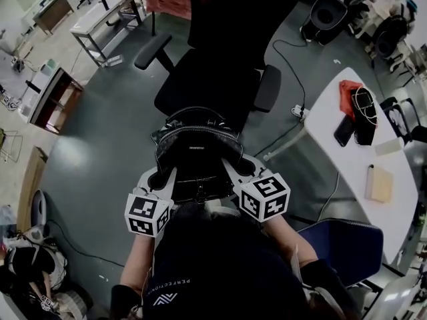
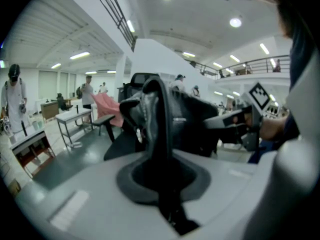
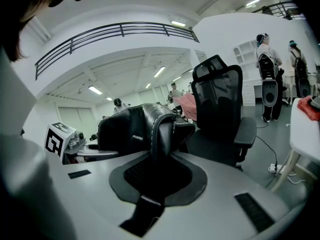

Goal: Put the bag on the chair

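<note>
Black leather bag [image 1: 195,153], carried between two grippers: the left gripper [image 1: 162,177] and the right gripper [image 1: 235,171] each clamp narrowly on one side of it. The bag hangs just before the front edge of the office chair [image 1: 207,79] seat.

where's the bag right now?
Head view, centre: the bag hangs clamped by its sides between the left gripper and the right gripper, just short of the black office chair, whose seat lies directly beyond it.
</note>
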Available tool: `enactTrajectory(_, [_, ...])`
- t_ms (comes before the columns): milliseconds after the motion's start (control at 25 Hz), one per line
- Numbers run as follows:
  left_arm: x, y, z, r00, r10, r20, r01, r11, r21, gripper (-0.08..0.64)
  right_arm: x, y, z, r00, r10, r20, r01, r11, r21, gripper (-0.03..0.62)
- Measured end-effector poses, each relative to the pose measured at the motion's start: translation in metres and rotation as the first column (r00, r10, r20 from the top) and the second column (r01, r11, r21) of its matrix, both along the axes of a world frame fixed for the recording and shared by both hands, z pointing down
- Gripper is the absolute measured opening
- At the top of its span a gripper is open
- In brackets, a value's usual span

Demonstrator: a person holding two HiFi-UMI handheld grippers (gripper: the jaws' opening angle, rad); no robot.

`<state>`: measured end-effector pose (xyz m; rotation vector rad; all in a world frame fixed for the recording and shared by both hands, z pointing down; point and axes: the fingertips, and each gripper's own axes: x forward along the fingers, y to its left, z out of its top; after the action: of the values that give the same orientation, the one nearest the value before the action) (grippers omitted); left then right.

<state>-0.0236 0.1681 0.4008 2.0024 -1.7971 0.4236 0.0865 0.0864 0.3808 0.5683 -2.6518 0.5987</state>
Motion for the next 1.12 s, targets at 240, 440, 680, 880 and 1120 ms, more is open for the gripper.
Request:
enactTrajectory(240, [-0.011, -0.022, 0.001, 1.000, 0.019, 0.009, -0.019, 1.000, 0.008, 0.032, -0.009, -0.018, 0.001, 1.000, 0.029, 0.004, -0.029, 1.000, 0.006, 0.043])
enactTrajectory(440, [-0.019, -0.053, 0.002, 0.998, 0.063, 0.028, -0.063, 0.998, 0.000, 0.032, -0.014, -0.044, 0.005, 0.998, 0.062, 0.010, -0.062, 0.998, -0.006, 0.043])
enactTrajectory(680, [-0.040, -0.095, 0.018, 0.992, 0.124, 0.003, -0.124, 0.992, -0.009, 0.031, -0.031, -0.080, 0.019, 0.994, 0.111, -0.016, -0.111, 0.994, -0.012, 0.043])
enactTrajectory(880, [-0.058, -0.141, 0.029, 0.983, 0.184, -0.012, -0.185, 0.983, -0.024, 0.031, -0.045, -0.118, 0.031, 0.985, 0.173, -0.026, -0.173, 0.985, -0.024, 0.043])
enactTrajectory(1120, [-0.091, -0.192, 0.041, 0.968, 0.249, -0.024, -0.250, 0.966, -0.069, 0.032, -0.074, -0.162, 0.045, 0.970, 0.237, -0.050, -0.240, 0.968, -0.071, 0.043])
